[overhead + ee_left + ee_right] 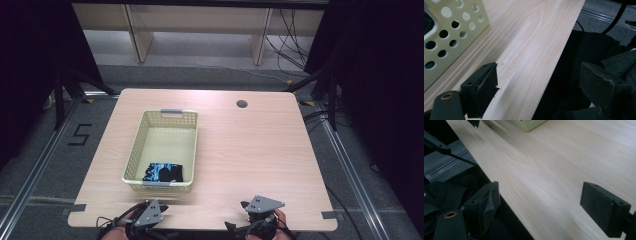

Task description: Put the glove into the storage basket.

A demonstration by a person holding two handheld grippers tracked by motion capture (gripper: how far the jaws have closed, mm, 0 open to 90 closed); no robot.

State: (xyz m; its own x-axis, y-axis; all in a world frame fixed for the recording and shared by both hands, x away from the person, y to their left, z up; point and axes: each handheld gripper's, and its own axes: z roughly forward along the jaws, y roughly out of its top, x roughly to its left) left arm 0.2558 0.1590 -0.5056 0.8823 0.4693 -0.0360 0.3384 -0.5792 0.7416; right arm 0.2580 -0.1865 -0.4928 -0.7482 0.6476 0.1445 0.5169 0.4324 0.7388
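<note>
A pale yellow perforated basket stands on the left half of the wooden table. A dark cloth with blue and white print lies inside it at the near end. My left gripper rests at the table's near edge just in front of the basket, open, with nothing between its jaws. In the left gripper view the gripper straddles the table edge, with the basket's corner at upper left. My right gripper sits at the near edge to the right, open and empty over bare wood.
A round cable hole is near the table's far edge. Dark clothing of the person lies below the table's near edge. Metal floor rails run along both sides of the table. The basket's corner shows far off in the right gripper view.
</note>
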